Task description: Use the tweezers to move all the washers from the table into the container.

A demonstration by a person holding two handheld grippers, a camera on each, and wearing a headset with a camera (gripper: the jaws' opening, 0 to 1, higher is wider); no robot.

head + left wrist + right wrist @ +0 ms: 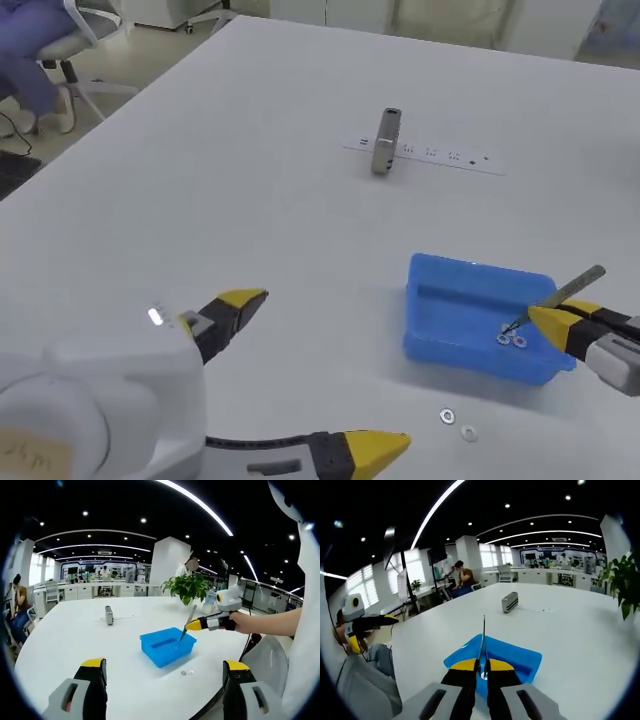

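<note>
- Where the fingers (pixel 466 666) of the right gripper (pixel 482 666) come together, they are clamped on one pair of tweezers (pixel 483 635), which runs straight out ahead of them.
- In the head view the tweezer tips reach down into the single blue container (pixel 460 355). They end just above two washers (pixel 505 340) lying side by side on its floor, near its right wall. Whether the tips touch either one cannot be told.
- Two loose washers (pixel 447 416) lie on the desk (pixel 250 180), near each other but apart, between the container's front wall and the desk's near edge. That makes four washers in all.
- The left gripper (pixel 164 665) hangs over the near left part of the desk, well apart from the container. Its fingers (pixel 92 664) are spread wide with nothing between them.
- Toward the desk's far edge, one grey block (pixel 386 140) stands across the end of a flat white strip (pixel 440 155).
- Past the far edge, the left gripper view shows a potted plant (pixel 187 586), and a seated person (pixel 20 595) off the left edge.
</note>
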